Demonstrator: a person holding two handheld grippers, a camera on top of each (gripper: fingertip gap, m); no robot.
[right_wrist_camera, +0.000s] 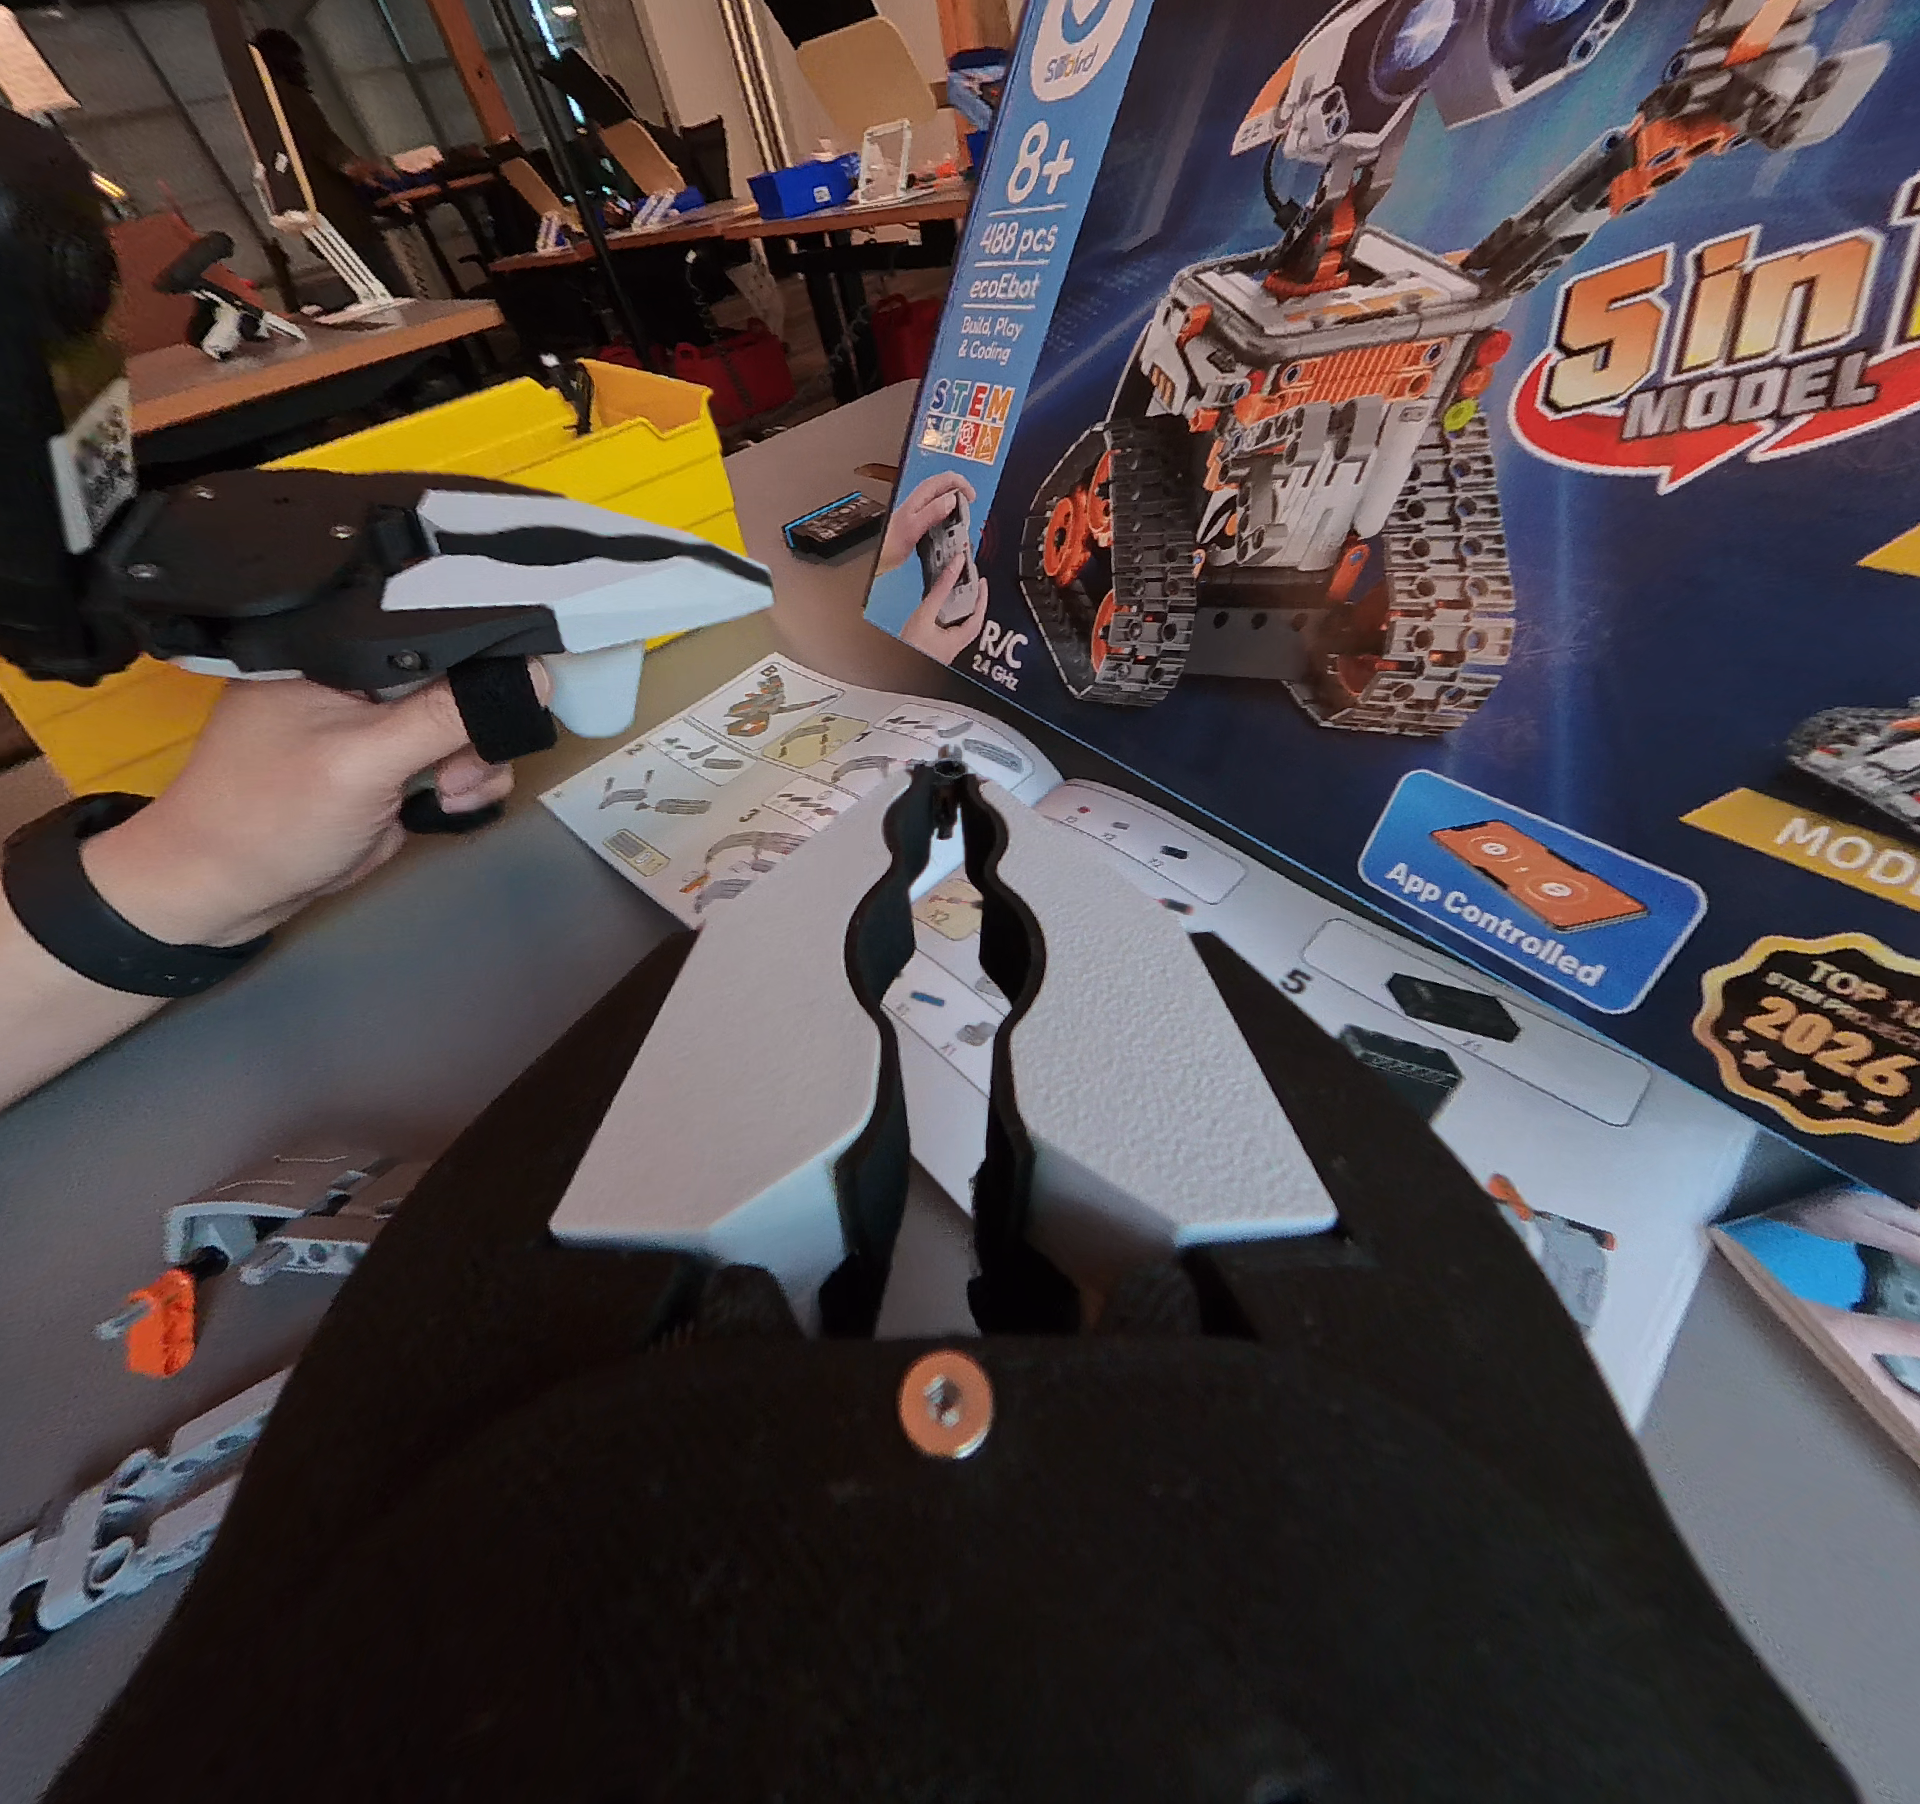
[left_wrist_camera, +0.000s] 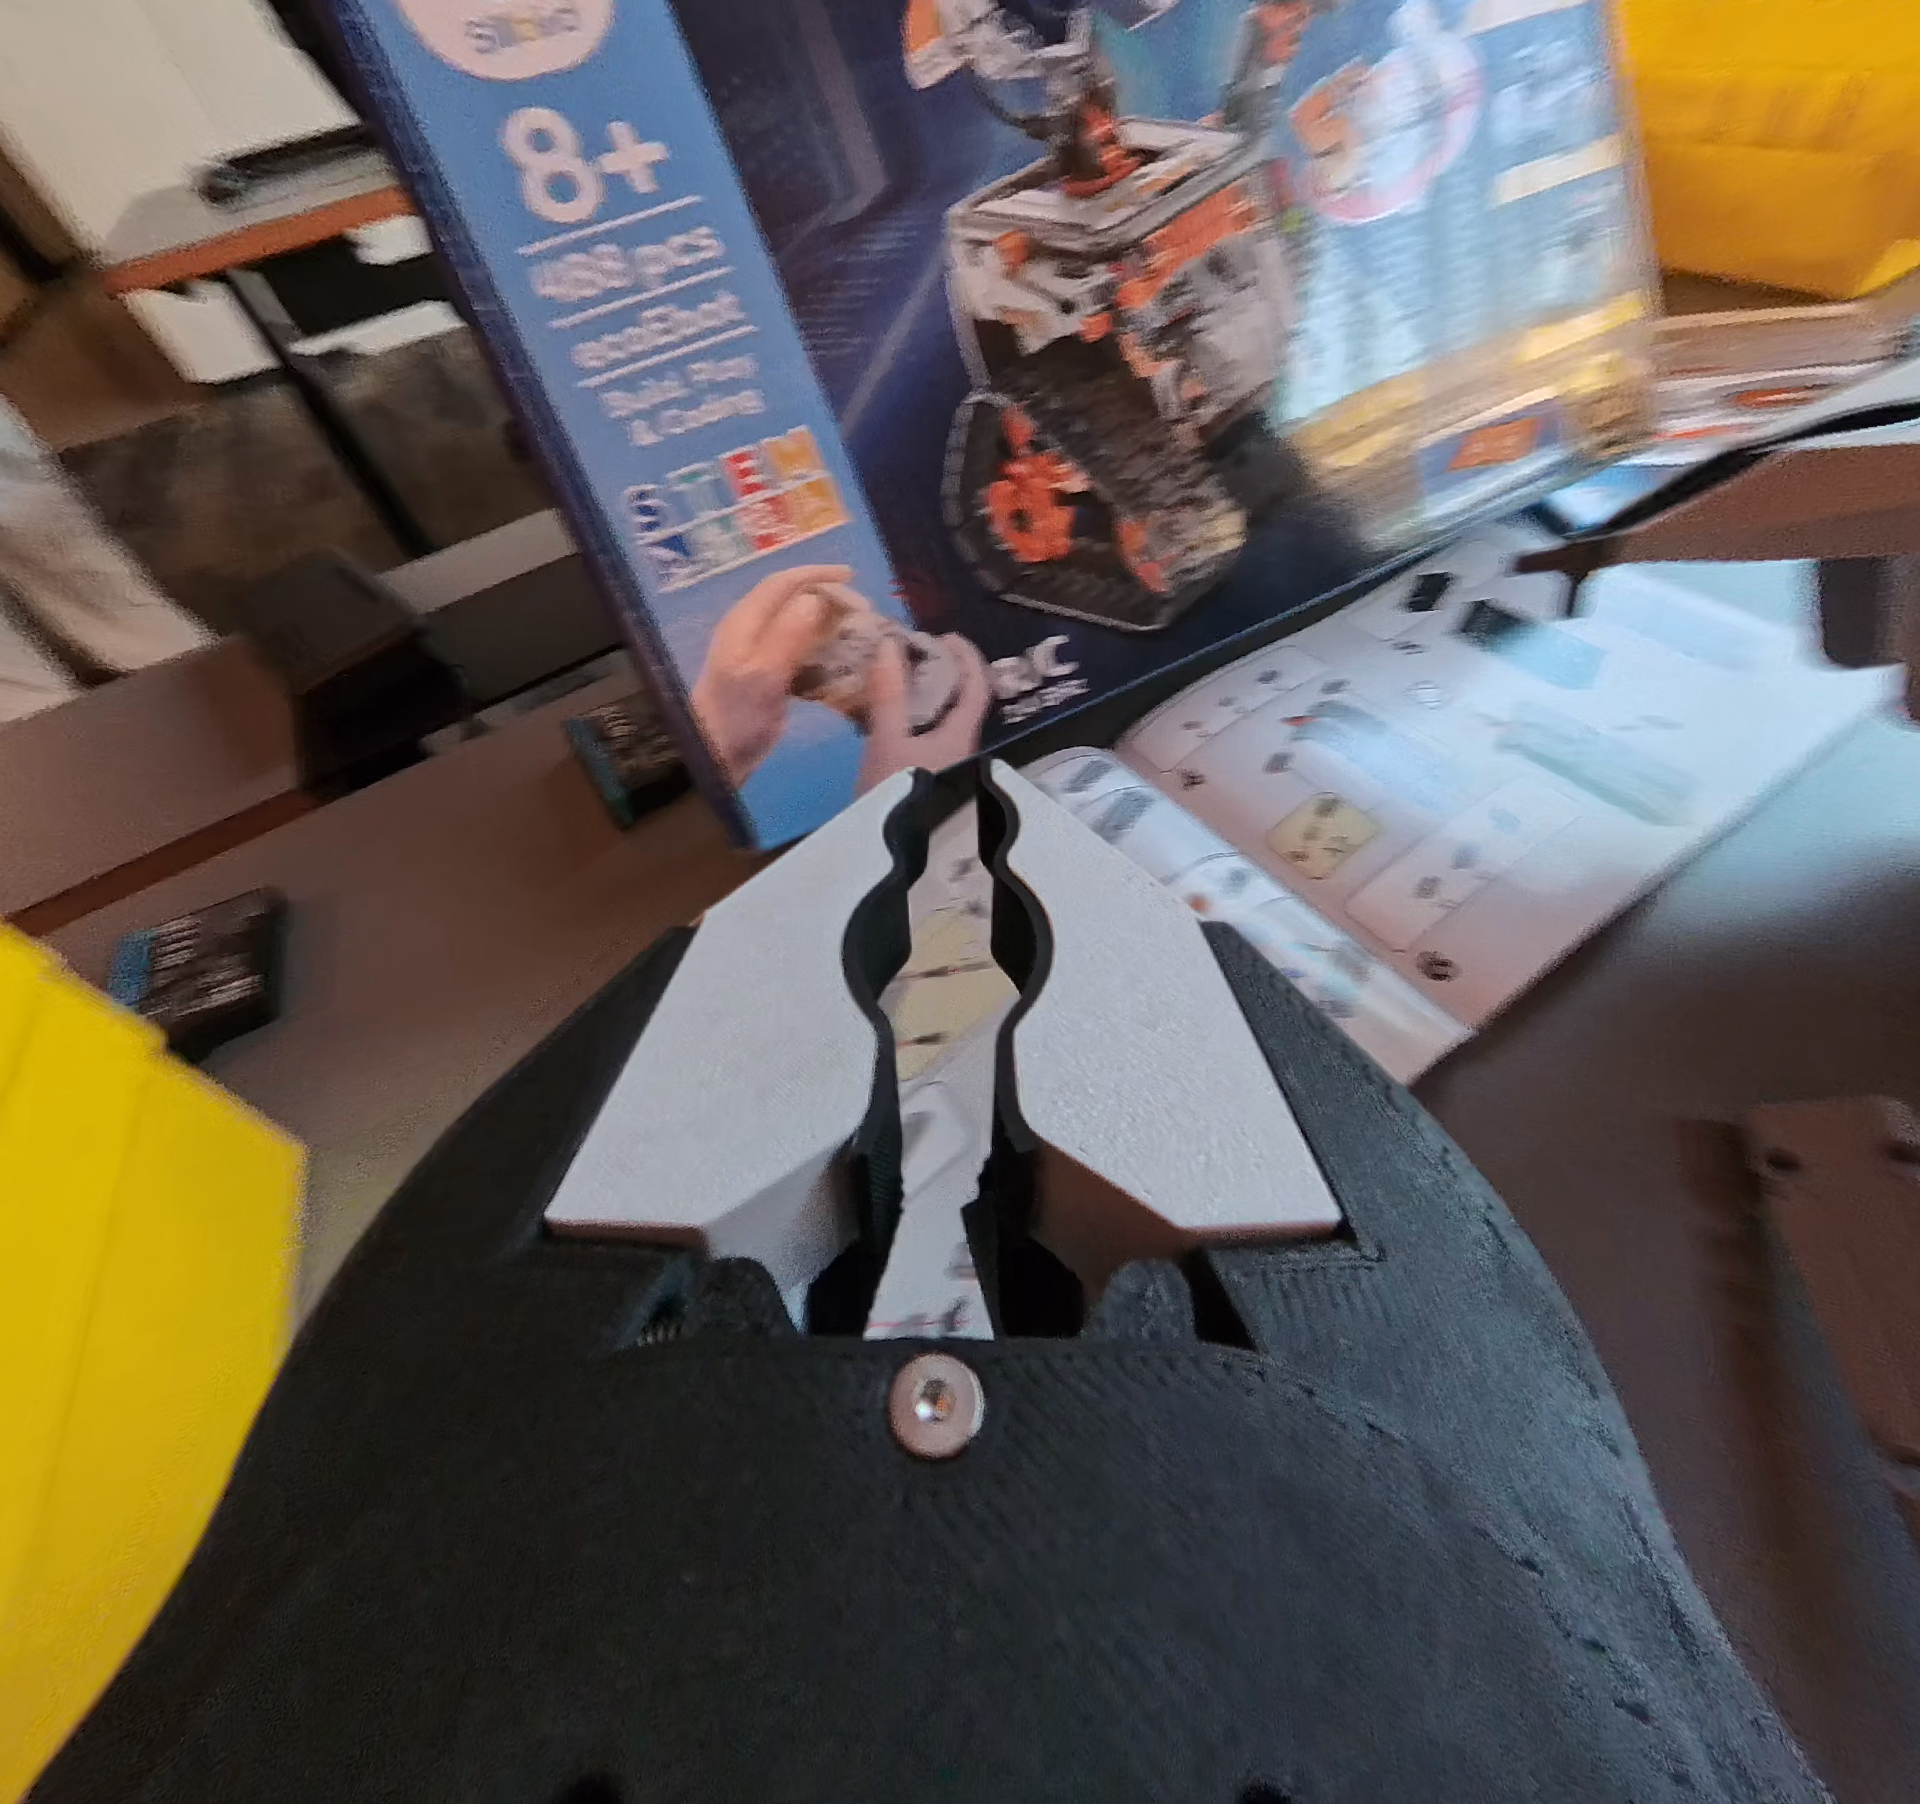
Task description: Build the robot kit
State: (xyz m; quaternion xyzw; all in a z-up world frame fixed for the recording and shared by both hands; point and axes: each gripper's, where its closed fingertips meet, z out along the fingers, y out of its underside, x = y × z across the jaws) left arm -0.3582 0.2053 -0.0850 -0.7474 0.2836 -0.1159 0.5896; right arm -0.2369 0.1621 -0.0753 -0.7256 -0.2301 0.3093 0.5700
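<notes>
A yellow bin (right_wrist_camera: 582, 466) stands on the tabletop (right_wrist_camera: 416, 1006) behind the left hand-held gripper (right_wrist_camera: 764, 580); its inside cannot be seen from here, and a second yellow bin (left_wrist_camera: 1766, 144) at the far right of the left wrist view looks to hold some flat pale things, too blurred to tell. A large blue toy box (right_wrist_camera: 1403, 507) stands upright on the tabletop, slightly tilted, with a picture of a tracked robot built from grey and orange bricks; it carries printed words, a round logo and coloured badges. An open instruction booklet (right_wrist_camera: 790, 767) lies flat in front of the box, its pages showing small drawings of parts. The left hand-held gripper is held by a person's hand (right_wrist_camera: 312, 798) with a dark band on the wrist; it hovers above the booklet, pointing toward the box, and its fingers stand almost together with only a thin gap and nothing between them. The right hand-held gripper (right_wrist_camera: 948, 780) points forward and down over the booklet, and its tips are clenched on a small dark piece (right_wrist_camera: 945, 793), too small to identify. Grey brick assemblies (right_wrist_camera: 281, 1235) with an orange connector (right_wrist_camera: 166, 1323) lie on the tabletop at the lower left, well apart from both grippers. A small black block (right_wrist_camera: 831, 523) with a blue edge lies near the box's left corner.
</notes>
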